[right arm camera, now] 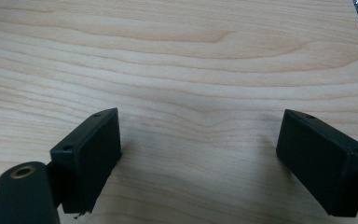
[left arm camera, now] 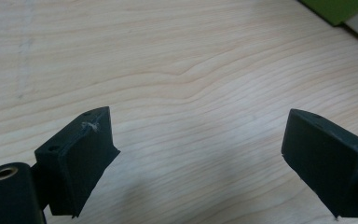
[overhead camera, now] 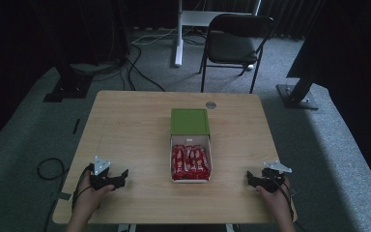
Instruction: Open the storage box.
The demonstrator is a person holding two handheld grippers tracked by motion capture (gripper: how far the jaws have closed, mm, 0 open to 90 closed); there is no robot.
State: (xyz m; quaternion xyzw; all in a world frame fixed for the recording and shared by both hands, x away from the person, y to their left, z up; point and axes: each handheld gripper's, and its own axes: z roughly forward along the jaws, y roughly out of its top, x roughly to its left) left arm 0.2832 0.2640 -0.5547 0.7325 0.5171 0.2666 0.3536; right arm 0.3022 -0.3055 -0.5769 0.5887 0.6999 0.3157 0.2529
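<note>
High view: I hold the left gripper point(overhead camera: 121, 177) near the front left corner of the table point(overhead camera: 125, 125) and the right gripper point(overhead camera: 249, 178) near the front right corner, each well apart from the box point(overhead camera: 190, 166) that sits in the middle. The box is a white tray drawn out toward me from its green sleeve point(overhead camera: 189, 121), and red snack packets point(overhead camera: 190, 160) lie side by side in the tray. I judge the step in hand to be a rest position with both tools unloaded, either ahead of work on the box or after it; the pictures do not settle which. If the tray is to be pushed home into the sleeve, the next move calls for bringing one gripper in to the tray's near wall while the other steadies the sleeve. Left gripper view: my jaws stand wide with nothing between them, over bare wood; a corner of the green sleeve point(left arm camera: 340, 8) is cut off at the top right. Right gripper view: the jaws stand equally wide and empty above bare wood grain, near the table edge at the upper right. The lighting is dim, so I cannot read the packet printing or count the packets with confidence.
</note>
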